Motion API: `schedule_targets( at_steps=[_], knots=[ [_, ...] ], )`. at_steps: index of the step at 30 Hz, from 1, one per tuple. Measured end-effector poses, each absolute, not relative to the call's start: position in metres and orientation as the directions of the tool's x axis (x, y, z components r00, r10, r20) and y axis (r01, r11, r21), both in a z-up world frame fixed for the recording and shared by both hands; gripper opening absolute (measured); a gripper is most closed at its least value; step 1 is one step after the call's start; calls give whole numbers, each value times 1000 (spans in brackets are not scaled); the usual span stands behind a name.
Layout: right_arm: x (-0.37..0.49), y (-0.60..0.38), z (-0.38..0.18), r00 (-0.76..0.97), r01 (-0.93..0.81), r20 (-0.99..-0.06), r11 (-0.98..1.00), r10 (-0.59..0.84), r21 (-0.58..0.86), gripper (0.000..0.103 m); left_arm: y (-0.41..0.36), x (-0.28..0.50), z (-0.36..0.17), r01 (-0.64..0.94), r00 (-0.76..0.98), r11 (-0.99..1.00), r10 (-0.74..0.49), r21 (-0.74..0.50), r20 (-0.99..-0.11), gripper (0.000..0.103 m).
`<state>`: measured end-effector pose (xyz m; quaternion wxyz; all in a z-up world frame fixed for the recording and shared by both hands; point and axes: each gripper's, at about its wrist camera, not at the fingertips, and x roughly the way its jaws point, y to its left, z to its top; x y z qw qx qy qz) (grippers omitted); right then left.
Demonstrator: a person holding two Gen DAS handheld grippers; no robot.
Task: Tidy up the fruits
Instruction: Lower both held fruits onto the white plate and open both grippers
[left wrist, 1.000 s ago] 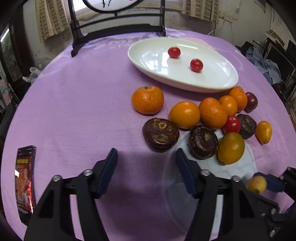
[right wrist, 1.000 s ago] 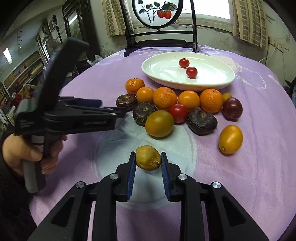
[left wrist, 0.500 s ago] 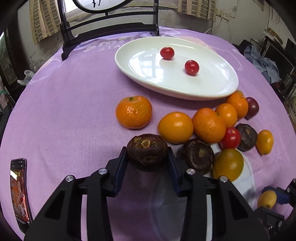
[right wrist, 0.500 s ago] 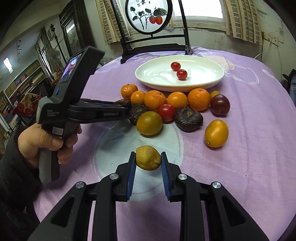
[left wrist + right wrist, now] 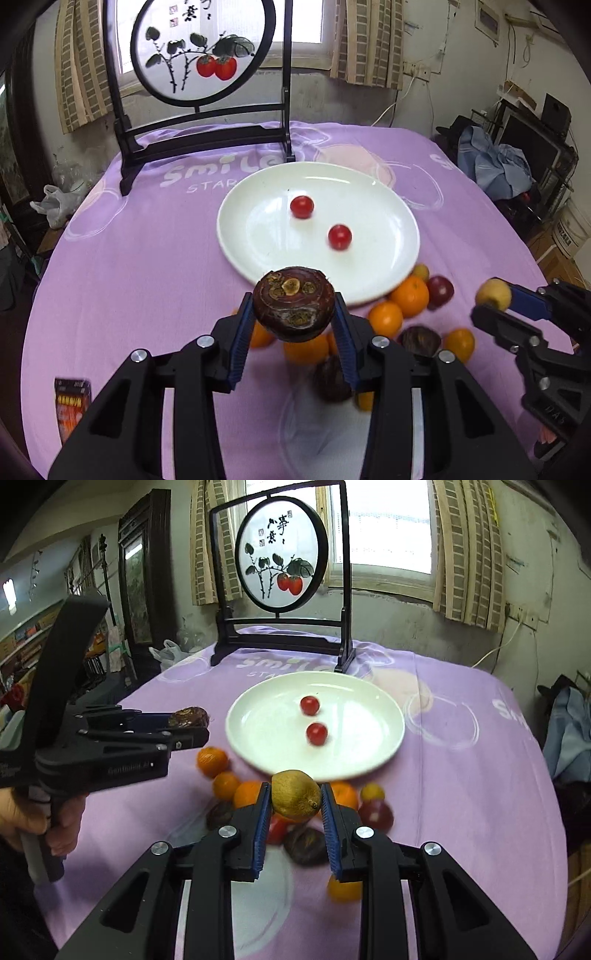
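My left gripper [image 5: 294, 325] is shut on a dark brown round fruit [image 5: 293, 302] and holds it in the air near the front rim of the white plate [image 5: 258, 236]. My right gripper [image 5: 295, 812] is shut on a small yellow lemon-like fruit [image 5: 295, 794], also lifted, near the plate [image 5: 258, 731]. Two cherry tomatoes [image 5: 302, 206] [image 5: 340, 237] lie on the plate. Oranges [image 5: 410, 295], dark fruits [image 5: 421, 338] and a purple plum [image 5: 439, 290] lie on the purple cloth below the grippers. The right gripper with its fruit [image 5: 493, 293] shows at the right of the left wrist view.
A black-framed round painted screen [image 5: 203, 51] stands at the table's far edge behind the plate. A small printed packet [image 5: 70, 406] lies at the left front. The person's hand [image 5: 33, 812] holds the left gripper. Furniture and clutter surround the table.
Both grippers have risen and moved forward toward the plate. The left gripper closed on the dark brown fruit and lifted it off the cloth; the right one still holds the yellow fruit.
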<state>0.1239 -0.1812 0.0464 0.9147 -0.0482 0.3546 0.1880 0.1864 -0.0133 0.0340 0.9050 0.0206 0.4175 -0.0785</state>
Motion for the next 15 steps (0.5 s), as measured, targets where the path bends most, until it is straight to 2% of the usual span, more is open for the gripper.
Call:
schedule_targets(
  at_steps=[12,13,14,15],
  knots=[
    [236,-152,-19,560,-360,-798,933,222,7,27,-29,292,-22,76,533,996,-81,-47,-842,41],
    [240,-151,-22,557,-359,-801,933,219,5,35,-29,297,-24,69,529,996,-78,-49,-845,44],
    [242,-150,-23,558,-357,-801,934,217,5,47,-28,301,-26,56,528,997,-70,-47,-846,57],
    [244,-151,-23,567,-351,-794,936,221,10,50,-27,303,-25,40,533,998,-54,-39,-844,62]
  ],
)
